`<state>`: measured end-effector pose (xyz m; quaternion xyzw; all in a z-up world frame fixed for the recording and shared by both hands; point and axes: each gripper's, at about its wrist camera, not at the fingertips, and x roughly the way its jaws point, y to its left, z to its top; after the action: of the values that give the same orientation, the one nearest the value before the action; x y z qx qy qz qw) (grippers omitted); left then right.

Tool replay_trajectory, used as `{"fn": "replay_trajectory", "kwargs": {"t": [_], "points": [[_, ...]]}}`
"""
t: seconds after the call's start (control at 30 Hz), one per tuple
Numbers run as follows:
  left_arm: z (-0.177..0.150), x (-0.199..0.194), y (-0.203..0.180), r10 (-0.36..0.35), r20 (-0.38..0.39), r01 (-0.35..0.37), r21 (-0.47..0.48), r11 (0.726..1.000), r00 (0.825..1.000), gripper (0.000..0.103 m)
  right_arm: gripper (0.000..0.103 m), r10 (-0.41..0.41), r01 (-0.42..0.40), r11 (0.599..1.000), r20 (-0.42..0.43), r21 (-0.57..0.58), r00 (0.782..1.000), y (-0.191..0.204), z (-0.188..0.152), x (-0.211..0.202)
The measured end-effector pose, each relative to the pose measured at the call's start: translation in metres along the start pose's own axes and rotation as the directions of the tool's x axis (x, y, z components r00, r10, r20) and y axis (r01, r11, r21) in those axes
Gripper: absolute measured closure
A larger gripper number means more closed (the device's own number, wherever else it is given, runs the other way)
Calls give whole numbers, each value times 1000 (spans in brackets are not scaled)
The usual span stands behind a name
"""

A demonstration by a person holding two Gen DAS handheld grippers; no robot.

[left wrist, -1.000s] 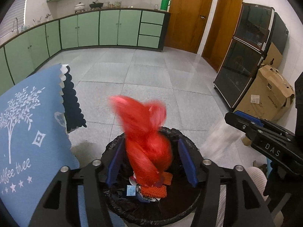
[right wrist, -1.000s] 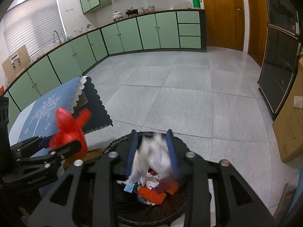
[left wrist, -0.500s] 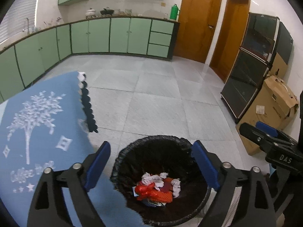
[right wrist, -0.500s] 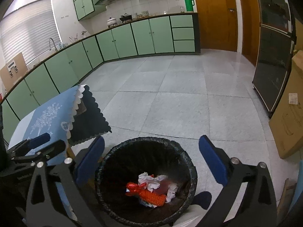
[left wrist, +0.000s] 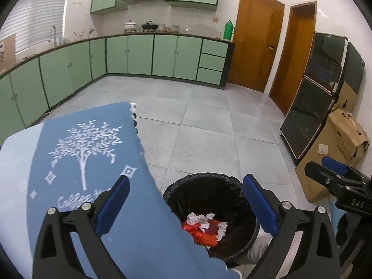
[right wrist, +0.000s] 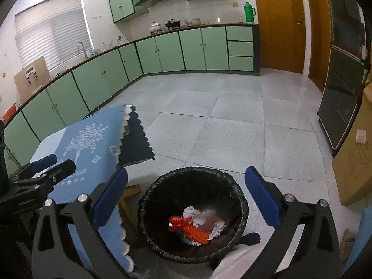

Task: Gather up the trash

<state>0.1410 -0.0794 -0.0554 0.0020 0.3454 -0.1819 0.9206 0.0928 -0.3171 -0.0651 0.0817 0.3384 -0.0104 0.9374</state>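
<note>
A round bin with a black liner (left wrist: 234, 183) (right wrist: 223, 179) stands on the floor beside the table. Inside it lie a red mesh wrapper (left wrist: 200, 233) (right wrist: 193, 229) and crumpled white paper (left wrist: 197, 218) (right wrist: 197, 216). My left gripper (left wrist: 186, 205) is open and empty, above the table's edge and the bin. My right gripper (right wrist: 186, 198) is open and empty, straight above the bin. Each gripper shows at the edge of the other's view, the right one in the left wrist view (left wrist: 334, 176) and the left one in the right wrist view (right wrist: 44, 169).
The table carries a blue cloth with a white tree print (left wrist: 88, 153) (right wrist: 88, 144). Green kitchen cabinets (left wrist: 139, 55) line the far wall. A dark glass cabinet (left wrist: 318, 107) and a cardboard box (left wrist: 341, 139) stand at the right. The floor is grey tile (right wrist: 232, 125).
One second ago my left gripper held the red wrapper and my right held white paper over the bin. Both jaws opened, the trash fell into the bin, and both grippers rose.
</note>
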Motion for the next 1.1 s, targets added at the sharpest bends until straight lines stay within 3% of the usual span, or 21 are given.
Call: {"fn": "replay_trajectory", "kwargs": {"t": [0.63,1.1], "points": [[-18,-67,-4,65,38,-65,0,998,997,6,5,-2,2,996,-9,-86,1000,36,-17,-68],[-27,-87,-5,81,59,-81,-10,997,995,6,5,26,-28,995,-27,-96,999,46,-18,-73]]}}
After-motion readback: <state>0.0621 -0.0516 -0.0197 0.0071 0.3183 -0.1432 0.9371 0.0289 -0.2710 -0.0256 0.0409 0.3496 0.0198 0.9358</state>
